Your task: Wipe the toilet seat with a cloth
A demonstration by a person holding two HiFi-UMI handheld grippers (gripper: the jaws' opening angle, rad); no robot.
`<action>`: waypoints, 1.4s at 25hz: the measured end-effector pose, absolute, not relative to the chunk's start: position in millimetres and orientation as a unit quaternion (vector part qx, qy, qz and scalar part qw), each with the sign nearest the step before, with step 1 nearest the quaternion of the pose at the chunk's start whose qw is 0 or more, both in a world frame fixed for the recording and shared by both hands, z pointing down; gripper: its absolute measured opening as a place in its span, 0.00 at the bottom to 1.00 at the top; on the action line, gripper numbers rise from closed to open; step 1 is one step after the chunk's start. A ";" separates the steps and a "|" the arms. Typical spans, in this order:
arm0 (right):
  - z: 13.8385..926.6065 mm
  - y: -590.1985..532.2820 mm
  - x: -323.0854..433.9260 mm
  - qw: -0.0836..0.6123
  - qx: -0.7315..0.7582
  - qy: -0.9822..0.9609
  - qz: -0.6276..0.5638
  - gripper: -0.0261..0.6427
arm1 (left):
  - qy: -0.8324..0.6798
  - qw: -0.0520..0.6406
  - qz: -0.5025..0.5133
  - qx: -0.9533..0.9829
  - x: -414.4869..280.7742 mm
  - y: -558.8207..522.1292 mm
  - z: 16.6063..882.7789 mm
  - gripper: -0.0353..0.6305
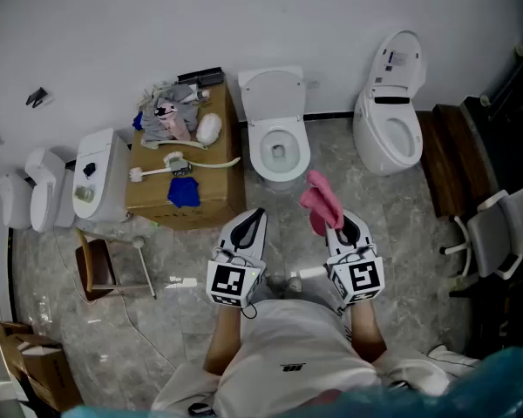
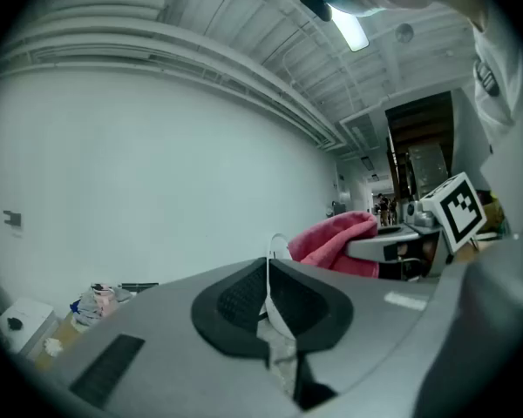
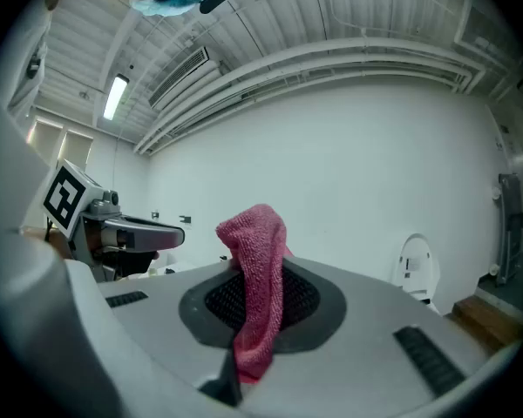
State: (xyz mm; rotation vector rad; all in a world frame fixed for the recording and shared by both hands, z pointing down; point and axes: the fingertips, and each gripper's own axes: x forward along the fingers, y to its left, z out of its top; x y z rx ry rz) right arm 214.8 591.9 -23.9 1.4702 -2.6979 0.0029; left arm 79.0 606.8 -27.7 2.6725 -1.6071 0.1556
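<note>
A white toilet (image 1: 277, 138) with its lid up stands against the far wall, its seat ring (image 1: 279, 146) open to view. My right gripper (image 1: 348, 225) is shut on a pink cloth (image 1: 322, 202), which sticks out past its jaws toward the toilet; the same pink cloth (image 3: 256, 277) is pinched between the jaws in the right gripper view. My left gripper (image 1: 252, 223) is shut with nothing in it, held beside the right one, short of the toilet. The pink cloth (image 2: 336, 242) also shows at the right of the left gripper view.
A cardboard box (image 1: 185, 190) left of the toilet carries rags, a brush and a blue cloth. A second toilet (image 1: 390, 111) stands to the right, further white fixtures (image 1: 96, 177) at the left. A wooden stool (image 1: 91, 264) and a white chair (image 1: 497, 229) flank the floor.
</note>
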 end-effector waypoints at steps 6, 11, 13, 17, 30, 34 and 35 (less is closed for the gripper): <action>-16.8 582.6 225.9 0.034 0.468 -0.883 0.010 0.07 | -0.518 0.016 0.052 0.854 92.3 599.5 -21.6 0.08; -9.6 567.8 227.7 0.044 0.469 -0.882 0.011 0.07 | -0.521 0.018 0.058 0.851 94.1 587.2 -16.3 0.08; -8.3 560.5 226.5 0.046 0.469 -0.882 0.010 0.07 | -0.521 0.016 0.062 0.851 94.4 580.8 -15.5 0.08; -1.5 541.3 218.6 0.052 0.469 -0.882 0.008 0.07 | -0.520 0.017 0.059 0.852 89.3 561.5 -10.7 0.08; 13.0 438.3 195.0 0.071 0.471 -0.879 0.000 0.07 | -0.517 0.029 0.054 0.854 66.3 449.0 8.6 0.07; 20.8 406.6 183.2 0.082 0.474 -0.876 0.004 0.07 | -0.513 0.035 0.055 0.856 52.8 413.5 15.4 0.08; 22.7 398.6 179.4 0.085 0.476 -0.876 0.005 0.07 | -0.512 0.036 0.055 0.857 48.7 404.8 16.8 0.08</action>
